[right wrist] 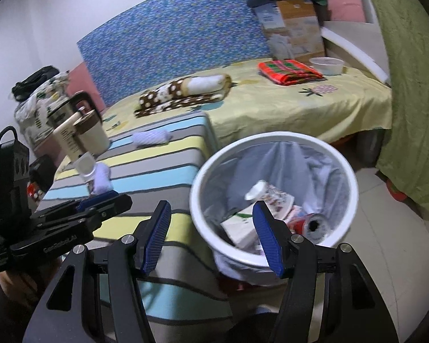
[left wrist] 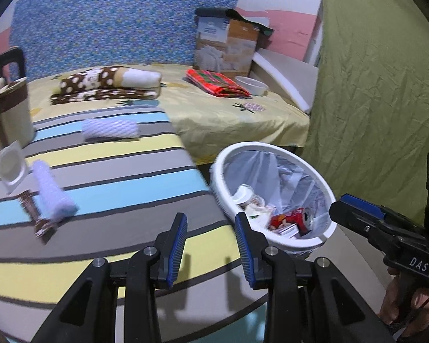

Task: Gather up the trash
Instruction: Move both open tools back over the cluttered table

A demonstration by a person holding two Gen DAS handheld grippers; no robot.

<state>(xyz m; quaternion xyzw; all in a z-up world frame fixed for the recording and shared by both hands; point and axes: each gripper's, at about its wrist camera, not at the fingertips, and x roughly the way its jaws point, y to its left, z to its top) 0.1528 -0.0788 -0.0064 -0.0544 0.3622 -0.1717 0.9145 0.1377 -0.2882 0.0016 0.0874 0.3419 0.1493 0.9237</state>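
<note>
A white trash bin [left wrist: 327,197] [right wrist: 197,180] with a clear liner stands on the floor beside the striped surface. It holds a red can [left wrist: 296,217] [right wrist: 307,224], a white cup [right wrist: 256,190] and paper packaging. My left gripper [left wrist: 210,241] is open and empty over the striped surface, just left of the bin. My right gripper [right wrist: 211,235] is open and empty over the bin's near rim. On the stripes lie a brown wrapper [left wrist: 33,214], a white lid [left wrist: 11,165] and two pale crumpled pieces [left wrist: 53,191] [left wrist: 110,128].
A striped cloth [left wrist: 114,171] covers the near surface; a beige jug [left wrist: 13,111] stands at its left. Behind is a yellow-sheeted bed [left wrist: 214,114] with a folded dotted blanket [left wrist: 108,84], red cloth [left wrist: 217,83], white bowl [left wrist: 251,85] and cardboard box [left wrist: 226,45]. A green curtain [left wrist: 371,85] hangs right.
</note>
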